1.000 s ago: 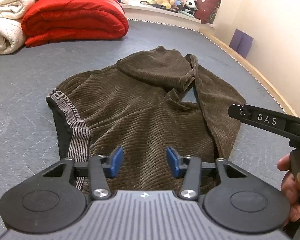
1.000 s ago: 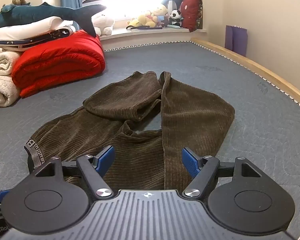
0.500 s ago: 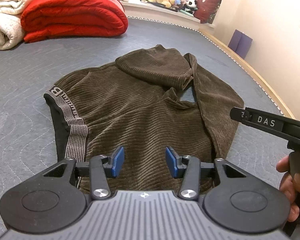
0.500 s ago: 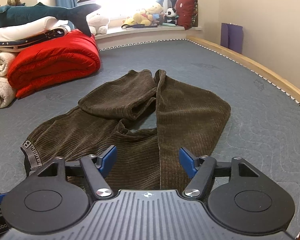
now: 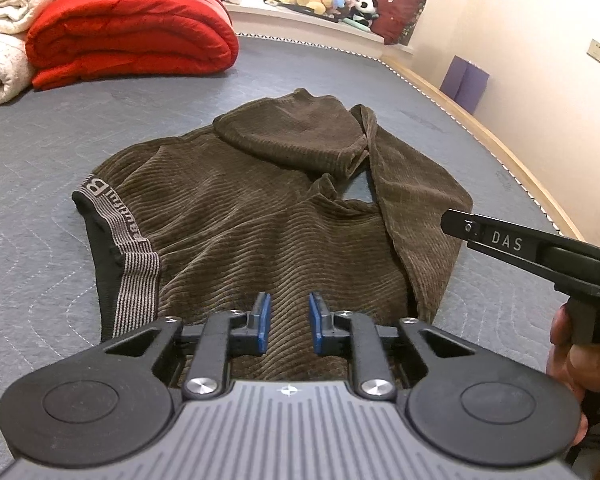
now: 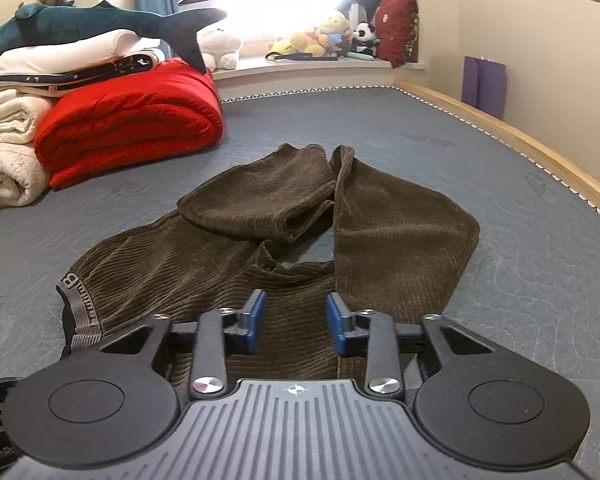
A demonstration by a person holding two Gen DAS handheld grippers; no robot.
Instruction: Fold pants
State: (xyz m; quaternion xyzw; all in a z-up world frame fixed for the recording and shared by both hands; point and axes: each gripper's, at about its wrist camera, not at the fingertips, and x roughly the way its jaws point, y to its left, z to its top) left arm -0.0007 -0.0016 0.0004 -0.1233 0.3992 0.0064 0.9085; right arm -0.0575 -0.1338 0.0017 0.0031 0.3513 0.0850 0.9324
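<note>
Brown corduroy pants lie on the grey quilted bed, also in the right wrist view. The striped waistband is at the left. One leg is folded back on itself; the other runs along the right. My left gripper hovers over the near edge of the pants, jaws narrowly open and empty. My right gripper is open and empty over the near edge, close to the crotch. The right gripper's body shows at the right of the left wrist view.
A folded red quilt and white blankets lie at the far left, a plush shark on top. Stuffed toys line the window sill. The bed's wooden edge runs along the right wall.
Both grippers' jaws have narrowed, the left more than the right. Both have moved slightly lower and closer over the pants. The pants have not moved.
</note>
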